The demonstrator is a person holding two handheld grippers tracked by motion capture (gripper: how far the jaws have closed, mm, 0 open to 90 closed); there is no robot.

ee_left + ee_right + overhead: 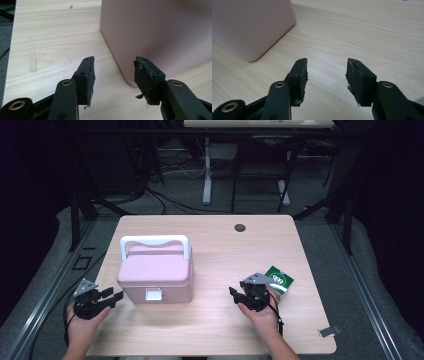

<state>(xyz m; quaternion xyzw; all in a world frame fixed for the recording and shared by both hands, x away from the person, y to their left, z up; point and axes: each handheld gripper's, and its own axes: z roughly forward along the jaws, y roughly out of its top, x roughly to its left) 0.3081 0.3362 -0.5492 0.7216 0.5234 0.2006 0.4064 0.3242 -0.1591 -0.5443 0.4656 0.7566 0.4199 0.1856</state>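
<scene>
A pink lidded box (156,272) with a white handle and a white front latch stands left of the table's middle. My left gripper (113,296) rests open near the box's front left corner (130,82), with nothing between its jaws (113,75). To the right of the box, my right gripper (234,293) is open and empty too, its jaws pointing left over bare wood (325,72); the box's lower corner (254,58) lies ahead to its left. A small green and white carton (279,281) sits just behind the right hand.
The light wooden table (215,245) has a dark round hole (240,227) near its far edge. A small grey clip (328,332) lies at the front right corner. Dark frames, cables and desk legs stand beyond the table.
</scene>
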